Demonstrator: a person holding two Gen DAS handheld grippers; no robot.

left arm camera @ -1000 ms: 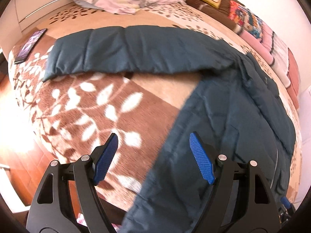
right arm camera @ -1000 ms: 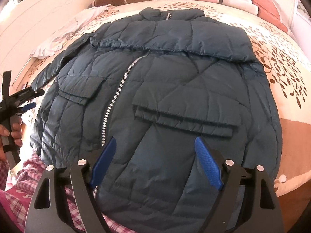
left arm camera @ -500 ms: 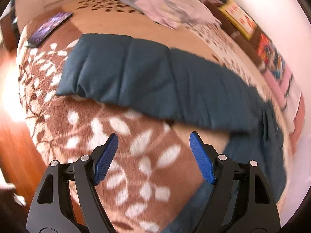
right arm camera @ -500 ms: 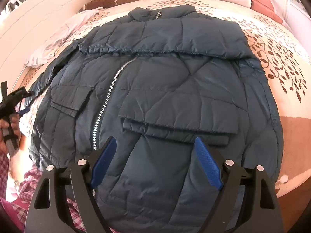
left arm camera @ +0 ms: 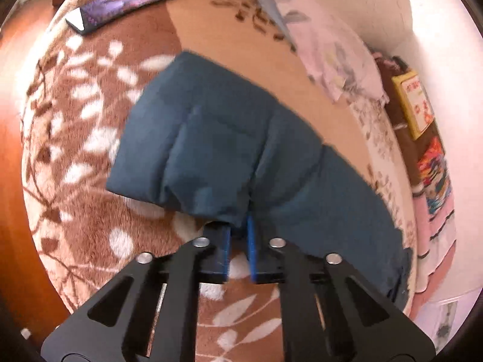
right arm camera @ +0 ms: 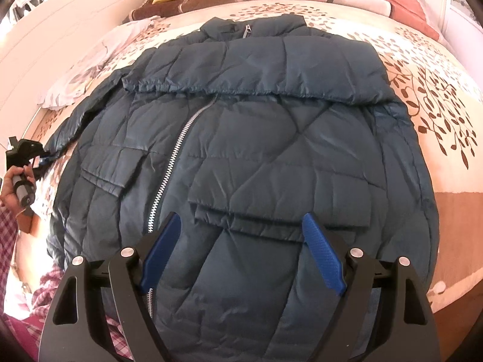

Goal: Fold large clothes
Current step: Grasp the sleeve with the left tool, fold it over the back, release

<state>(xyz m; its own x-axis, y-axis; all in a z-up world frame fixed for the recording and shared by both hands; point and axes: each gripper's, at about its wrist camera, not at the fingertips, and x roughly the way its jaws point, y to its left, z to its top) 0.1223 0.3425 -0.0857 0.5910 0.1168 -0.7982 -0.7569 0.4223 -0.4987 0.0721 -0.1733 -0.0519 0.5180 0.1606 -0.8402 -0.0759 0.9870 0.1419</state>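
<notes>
A dark teal quilted puffer jacket [right arm camera: 256, 157] lies front-up on the bed's brown and cream leaf-patterned blanket [left arm camera: 75, 138], collar at the far end. One sleeve is folded across the chest, and the other sleeve [left arm camera: 211, 150] stretches out to the left. The left gripper [left arm camera: 238, 235] has its blue fingers [left arm camera: 251, 247] nearly closed on the near edge of that sleeve close to the cuff, a fold of fabric pinched between them. The right gripper [right arm camera: 241, 250] hovers over the jacket's lower front, its fingers [right arm camera: 323, 256] spread wide and holding nothing, the silver zipper [right arm camera: 169, 175] just left of them. Half a second ago the left fingers were wide open and short of the sleeve; the right gripper has barely moved.
</notes>
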